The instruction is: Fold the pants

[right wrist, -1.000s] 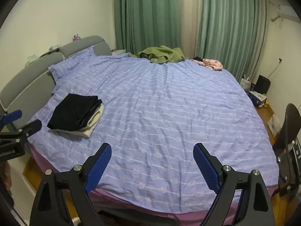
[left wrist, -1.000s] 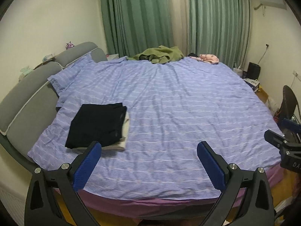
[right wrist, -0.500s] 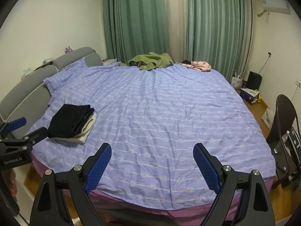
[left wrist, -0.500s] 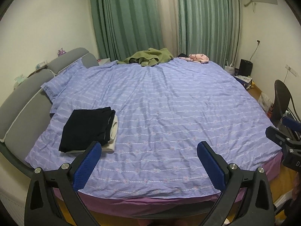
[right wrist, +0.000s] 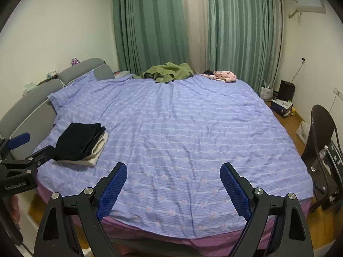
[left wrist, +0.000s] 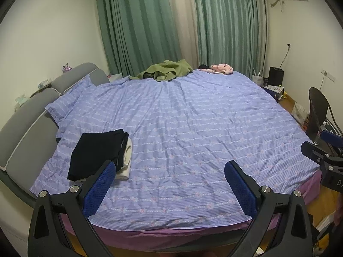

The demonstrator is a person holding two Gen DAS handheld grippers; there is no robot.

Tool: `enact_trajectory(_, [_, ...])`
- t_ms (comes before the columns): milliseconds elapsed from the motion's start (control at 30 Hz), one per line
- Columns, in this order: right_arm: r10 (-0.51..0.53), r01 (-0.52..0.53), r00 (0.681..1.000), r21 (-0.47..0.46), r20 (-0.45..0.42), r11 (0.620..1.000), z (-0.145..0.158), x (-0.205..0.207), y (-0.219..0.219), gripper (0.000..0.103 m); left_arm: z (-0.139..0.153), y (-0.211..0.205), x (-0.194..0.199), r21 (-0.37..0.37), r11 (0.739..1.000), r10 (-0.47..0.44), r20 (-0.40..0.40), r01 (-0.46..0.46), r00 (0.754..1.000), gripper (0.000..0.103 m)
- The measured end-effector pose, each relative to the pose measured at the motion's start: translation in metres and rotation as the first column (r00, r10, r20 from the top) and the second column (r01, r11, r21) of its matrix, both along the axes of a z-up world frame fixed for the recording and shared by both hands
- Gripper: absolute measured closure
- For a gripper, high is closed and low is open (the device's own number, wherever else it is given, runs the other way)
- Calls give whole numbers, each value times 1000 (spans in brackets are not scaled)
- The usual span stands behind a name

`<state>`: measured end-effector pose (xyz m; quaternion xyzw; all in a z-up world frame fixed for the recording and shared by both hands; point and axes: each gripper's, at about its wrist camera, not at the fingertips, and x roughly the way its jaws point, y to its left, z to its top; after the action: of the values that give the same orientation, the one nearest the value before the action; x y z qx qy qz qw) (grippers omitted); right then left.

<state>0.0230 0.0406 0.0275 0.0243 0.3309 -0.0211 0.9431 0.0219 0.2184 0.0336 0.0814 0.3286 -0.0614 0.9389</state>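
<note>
Folded black pants (left wrist: 98,152) lie on a folded cream garment (left wrist: 127,160) at the near left of the bed; the stack also shows in the right wrist view (right wrist: 79,142). My left gripper (left wrist: 170,182) is open and empty, held off the bed's near edge. My right gripper (right wrist: 173,185) is open and empty too, off the near edge. Each gripper shows at the edge of the other's view: the right one (left wrist: 321,150), the left one (right wrist: 21,150). A crumpled olive-green garment (left wrist: 166,71) and a pink garment (left wrist: 221,69) lie at the far side.
The bed has a blue striped cover (left wrist: 193,128), a pillow (left wrist: 68,98) and a grey headboard (left wrist: 27,115) on the left. Green curtains (left wrist: 139,25) hang behind. A dark chair (right wrist: 321,147), a box (right wrist: 280,106) and a black bin (right wrist: 287,90) stand at the right.
Both grippers have drawn back and up from the bed, so more of the room and the bed's near edge shows. The folded stack has not moved. Both stay open.
</note>
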Motion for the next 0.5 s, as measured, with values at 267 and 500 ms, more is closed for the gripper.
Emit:
enact_trajectory(267, [4, -4, 1000, -2, 16, 1000, 4, -4, -2, 14, 6, -3, -2, -4, 1000, 2, 17, -2, 1000, 0])
enact_trajectory(500, [8, -8, 1000, -8, 23, 1000, 9, -6, -4, 14, 7, -3, -2, -5, 1000, 1, 19, -1, 1000, 0])
